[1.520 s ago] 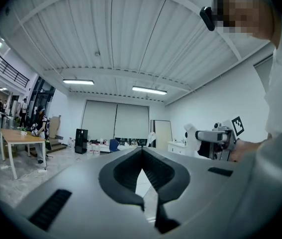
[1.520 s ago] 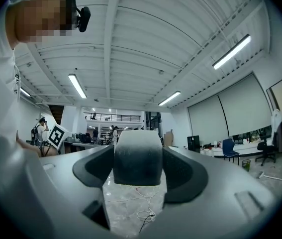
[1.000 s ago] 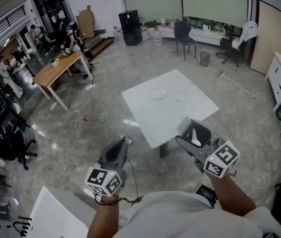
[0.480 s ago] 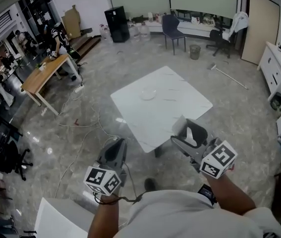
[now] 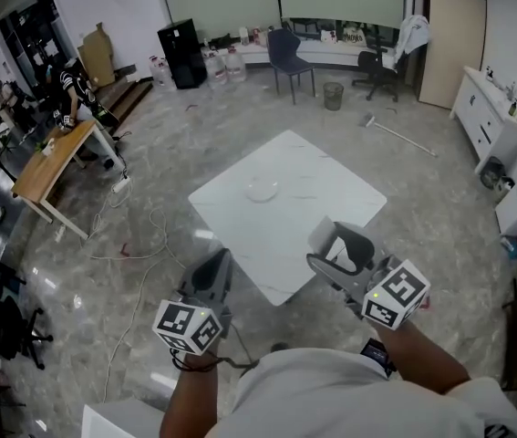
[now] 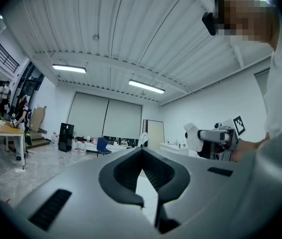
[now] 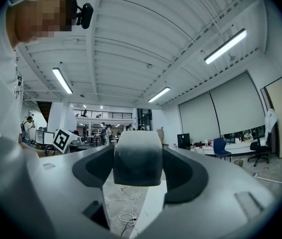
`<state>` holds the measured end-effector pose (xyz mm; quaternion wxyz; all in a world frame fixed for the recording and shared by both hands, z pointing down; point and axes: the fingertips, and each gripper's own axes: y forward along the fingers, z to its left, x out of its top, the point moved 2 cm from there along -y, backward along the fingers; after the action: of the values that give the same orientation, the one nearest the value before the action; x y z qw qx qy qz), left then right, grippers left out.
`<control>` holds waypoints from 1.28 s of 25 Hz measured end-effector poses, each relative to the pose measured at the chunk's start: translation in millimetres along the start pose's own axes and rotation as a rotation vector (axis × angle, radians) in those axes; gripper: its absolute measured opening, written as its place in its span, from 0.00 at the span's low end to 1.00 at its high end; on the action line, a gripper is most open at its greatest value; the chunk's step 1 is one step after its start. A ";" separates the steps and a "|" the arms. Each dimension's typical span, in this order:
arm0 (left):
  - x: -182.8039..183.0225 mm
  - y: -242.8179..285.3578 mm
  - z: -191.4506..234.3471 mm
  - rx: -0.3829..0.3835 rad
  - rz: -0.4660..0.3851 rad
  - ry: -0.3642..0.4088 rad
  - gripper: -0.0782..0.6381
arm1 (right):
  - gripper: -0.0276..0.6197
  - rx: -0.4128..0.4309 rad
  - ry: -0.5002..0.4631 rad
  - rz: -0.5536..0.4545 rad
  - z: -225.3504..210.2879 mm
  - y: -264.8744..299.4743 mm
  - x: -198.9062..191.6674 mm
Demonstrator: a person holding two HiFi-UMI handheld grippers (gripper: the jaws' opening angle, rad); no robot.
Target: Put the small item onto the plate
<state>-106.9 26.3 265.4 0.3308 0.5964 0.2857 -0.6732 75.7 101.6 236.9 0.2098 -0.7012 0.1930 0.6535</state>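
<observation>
White item point(image 7: 137, 158) in right gripper point(image 5: 324, 245), shape unclear

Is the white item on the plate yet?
No, the white item is clamped in the right gripper, held short of the plate that lies on the table.

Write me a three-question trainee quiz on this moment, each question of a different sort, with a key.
1. True or false: the plate lies on the white table.
2. What is between the jaws of the right gripper? A) nothing B) a small white item C) a cup
3. Fill in: the jaws of the left gripper are ____ (open or shut), with nothing between them.

Key: 1 true; 2 B; 3 shut.
</observation>
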 end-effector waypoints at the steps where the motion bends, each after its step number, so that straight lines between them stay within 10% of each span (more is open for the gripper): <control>1: 5.2 3.4 12.9 -0.007 0.000 0.003 0.12 | 0.50 -0.008 0.000 0.001 -1.3 12.5 1.8; 18: 8.6 60.5 142.8 -0.072 0.022 -0.061 0.12 | 0.50 -0.054 0.021 0.031 -40.7 150.0 -9.2; 32: 15.0 189.8 197.6 0.007 0.021 -0.060 0.12 | 0.50 0.042 0.015 0.062 -181.2 242.8 -18.9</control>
<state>-80.1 -246.5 277.2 0.3442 0.5802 0.2670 -0.6882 93.4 -200.9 256.0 0.2026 -0.6953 0.2299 0.6501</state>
